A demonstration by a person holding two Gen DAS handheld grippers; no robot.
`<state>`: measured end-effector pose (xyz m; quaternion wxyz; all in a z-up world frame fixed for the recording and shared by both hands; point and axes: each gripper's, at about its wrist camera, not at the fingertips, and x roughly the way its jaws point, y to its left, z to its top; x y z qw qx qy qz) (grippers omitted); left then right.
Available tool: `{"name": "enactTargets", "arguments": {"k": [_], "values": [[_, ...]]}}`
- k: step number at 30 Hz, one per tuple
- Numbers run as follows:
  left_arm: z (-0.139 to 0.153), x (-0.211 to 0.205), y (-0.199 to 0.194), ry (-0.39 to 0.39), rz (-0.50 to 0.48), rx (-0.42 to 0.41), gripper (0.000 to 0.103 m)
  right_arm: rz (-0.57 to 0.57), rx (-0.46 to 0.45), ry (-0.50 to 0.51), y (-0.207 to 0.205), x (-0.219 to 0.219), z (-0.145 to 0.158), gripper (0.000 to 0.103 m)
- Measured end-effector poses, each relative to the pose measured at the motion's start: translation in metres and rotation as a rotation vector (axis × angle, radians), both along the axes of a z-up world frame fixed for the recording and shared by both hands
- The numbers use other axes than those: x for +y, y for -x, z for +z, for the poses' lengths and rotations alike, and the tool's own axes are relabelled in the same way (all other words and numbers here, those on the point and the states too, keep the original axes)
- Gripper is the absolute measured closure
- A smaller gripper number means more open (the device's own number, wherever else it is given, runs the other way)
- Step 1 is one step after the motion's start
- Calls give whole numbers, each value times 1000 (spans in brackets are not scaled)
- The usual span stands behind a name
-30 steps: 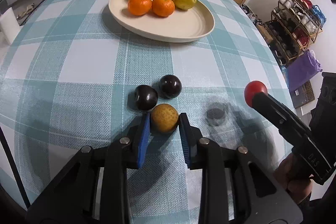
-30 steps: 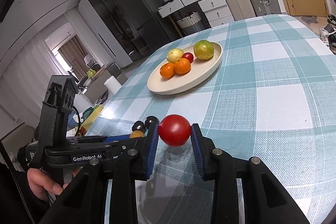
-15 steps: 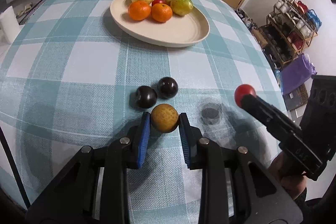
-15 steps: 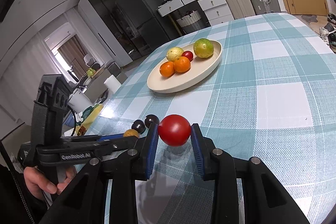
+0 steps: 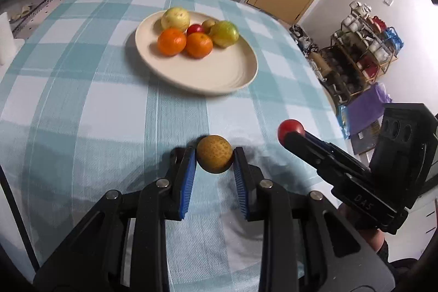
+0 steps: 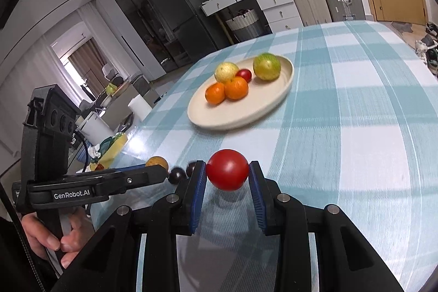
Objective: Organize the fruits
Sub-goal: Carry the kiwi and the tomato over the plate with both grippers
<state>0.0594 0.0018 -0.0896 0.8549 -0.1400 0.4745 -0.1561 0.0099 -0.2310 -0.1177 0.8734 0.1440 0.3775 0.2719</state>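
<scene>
My left gripper (image 5: 215, 155) is shut on a rough brown-orange fruit (image 5: 215, 153) and holds it above the checked tablecloth. My right gripper (image 6: 227, 174) is shut on a red tomato (image 6: 227, 173), also lifted; it shows in the left wrist view (image 5: 290, 127) at the right. A cream plate (image 5: 219, 73) ahead holds two oranges (image 5: 171, 41), a yellow fruit, a green-yellow fruit (image 5: 224, 33) and a small red fruit. Two dark plums (image 6: 177, 173) lie on the cloth beside my right gripper; they are hidden in the left wrist view.
The table's right edge (image 5: 323, 89) curves close to the plate, with shelves and a purple bag beyond. A white roll (image 5: 5, 45) stands at the left edge. Suitcases and drawers stand behind the table.
My left gripper has lifted the brown-orange fruit off the cloth and moved toward the plate; the plums dropped out of its view. My right gripper has carried the tomato forward too.
</scene>
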Motion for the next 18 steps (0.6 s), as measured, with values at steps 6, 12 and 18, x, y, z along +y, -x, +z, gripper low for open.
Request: {"name": "enactTargets", "arguments": {"k": [6, 12, 18], "values": [[10, 6, -17, 9, 4, -6, 78, 6, -13, -2, -22, 8, 14, 71], [15, 8, -43, 26, -8, -14, 78, 10, -11, -1, -45, 14, 20, 71], [26, -6, -78, 39, -37, -42, 78, 0, 1, 8, -72, 13, 22, 71]]}}
